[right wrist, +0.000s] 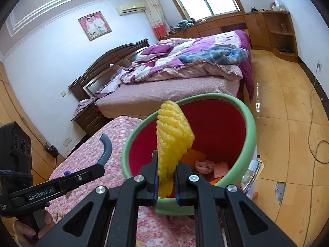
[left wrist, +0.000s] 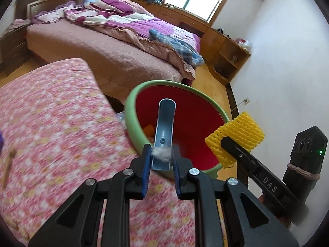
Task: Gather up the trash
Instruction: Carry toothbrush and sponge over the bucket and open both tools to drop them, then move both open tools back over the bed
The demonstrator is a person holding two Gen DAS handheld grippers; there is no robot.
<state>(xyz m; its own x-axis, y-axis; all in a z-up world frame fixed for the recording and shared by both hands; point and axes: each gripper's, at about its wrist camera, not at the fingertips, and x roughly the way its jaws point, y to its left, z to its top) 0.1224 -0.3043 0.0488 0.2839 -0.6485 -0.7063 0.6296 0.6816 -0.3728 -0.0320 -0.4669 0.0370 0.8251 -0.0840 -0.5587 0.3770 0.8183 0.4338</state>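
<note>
A trash bin [left wrist: 131, 111] [right wrist: 249, 123] with a green rim and red inside stands past the edge of a pink flowered surface; scraps lie at its bottom. My left gripper [left wrist: 161, 154] is shut on a curved grey-blue plastic strip [left wrist: 165, 121] with a white fluff wad at the pads, held over the bin's near rim. The strip [right wrist: 105, 148] also shows in the right wrist view. My right gripper [right wrist: 166, 175] is shut on a yellow foam net [right wrist: 172, 135], hanging over the bin's mouth. In the left wrist view the net [left wrist: 238, 133] sits at the bin's right rim.
The pink flowered surface [left wrist: 57, 123] carries a small brown piece [left wrist: 9, 164] at the left and a purple bit [right wrist: 66, 172]. A bed with purple quilts [left wrist: 127, 26] lies beyond, wooden cabinets [left wrist: 224, 49] by the window, and a cable [right wrist: 312, 123] trails across the wooden floor.
</note>
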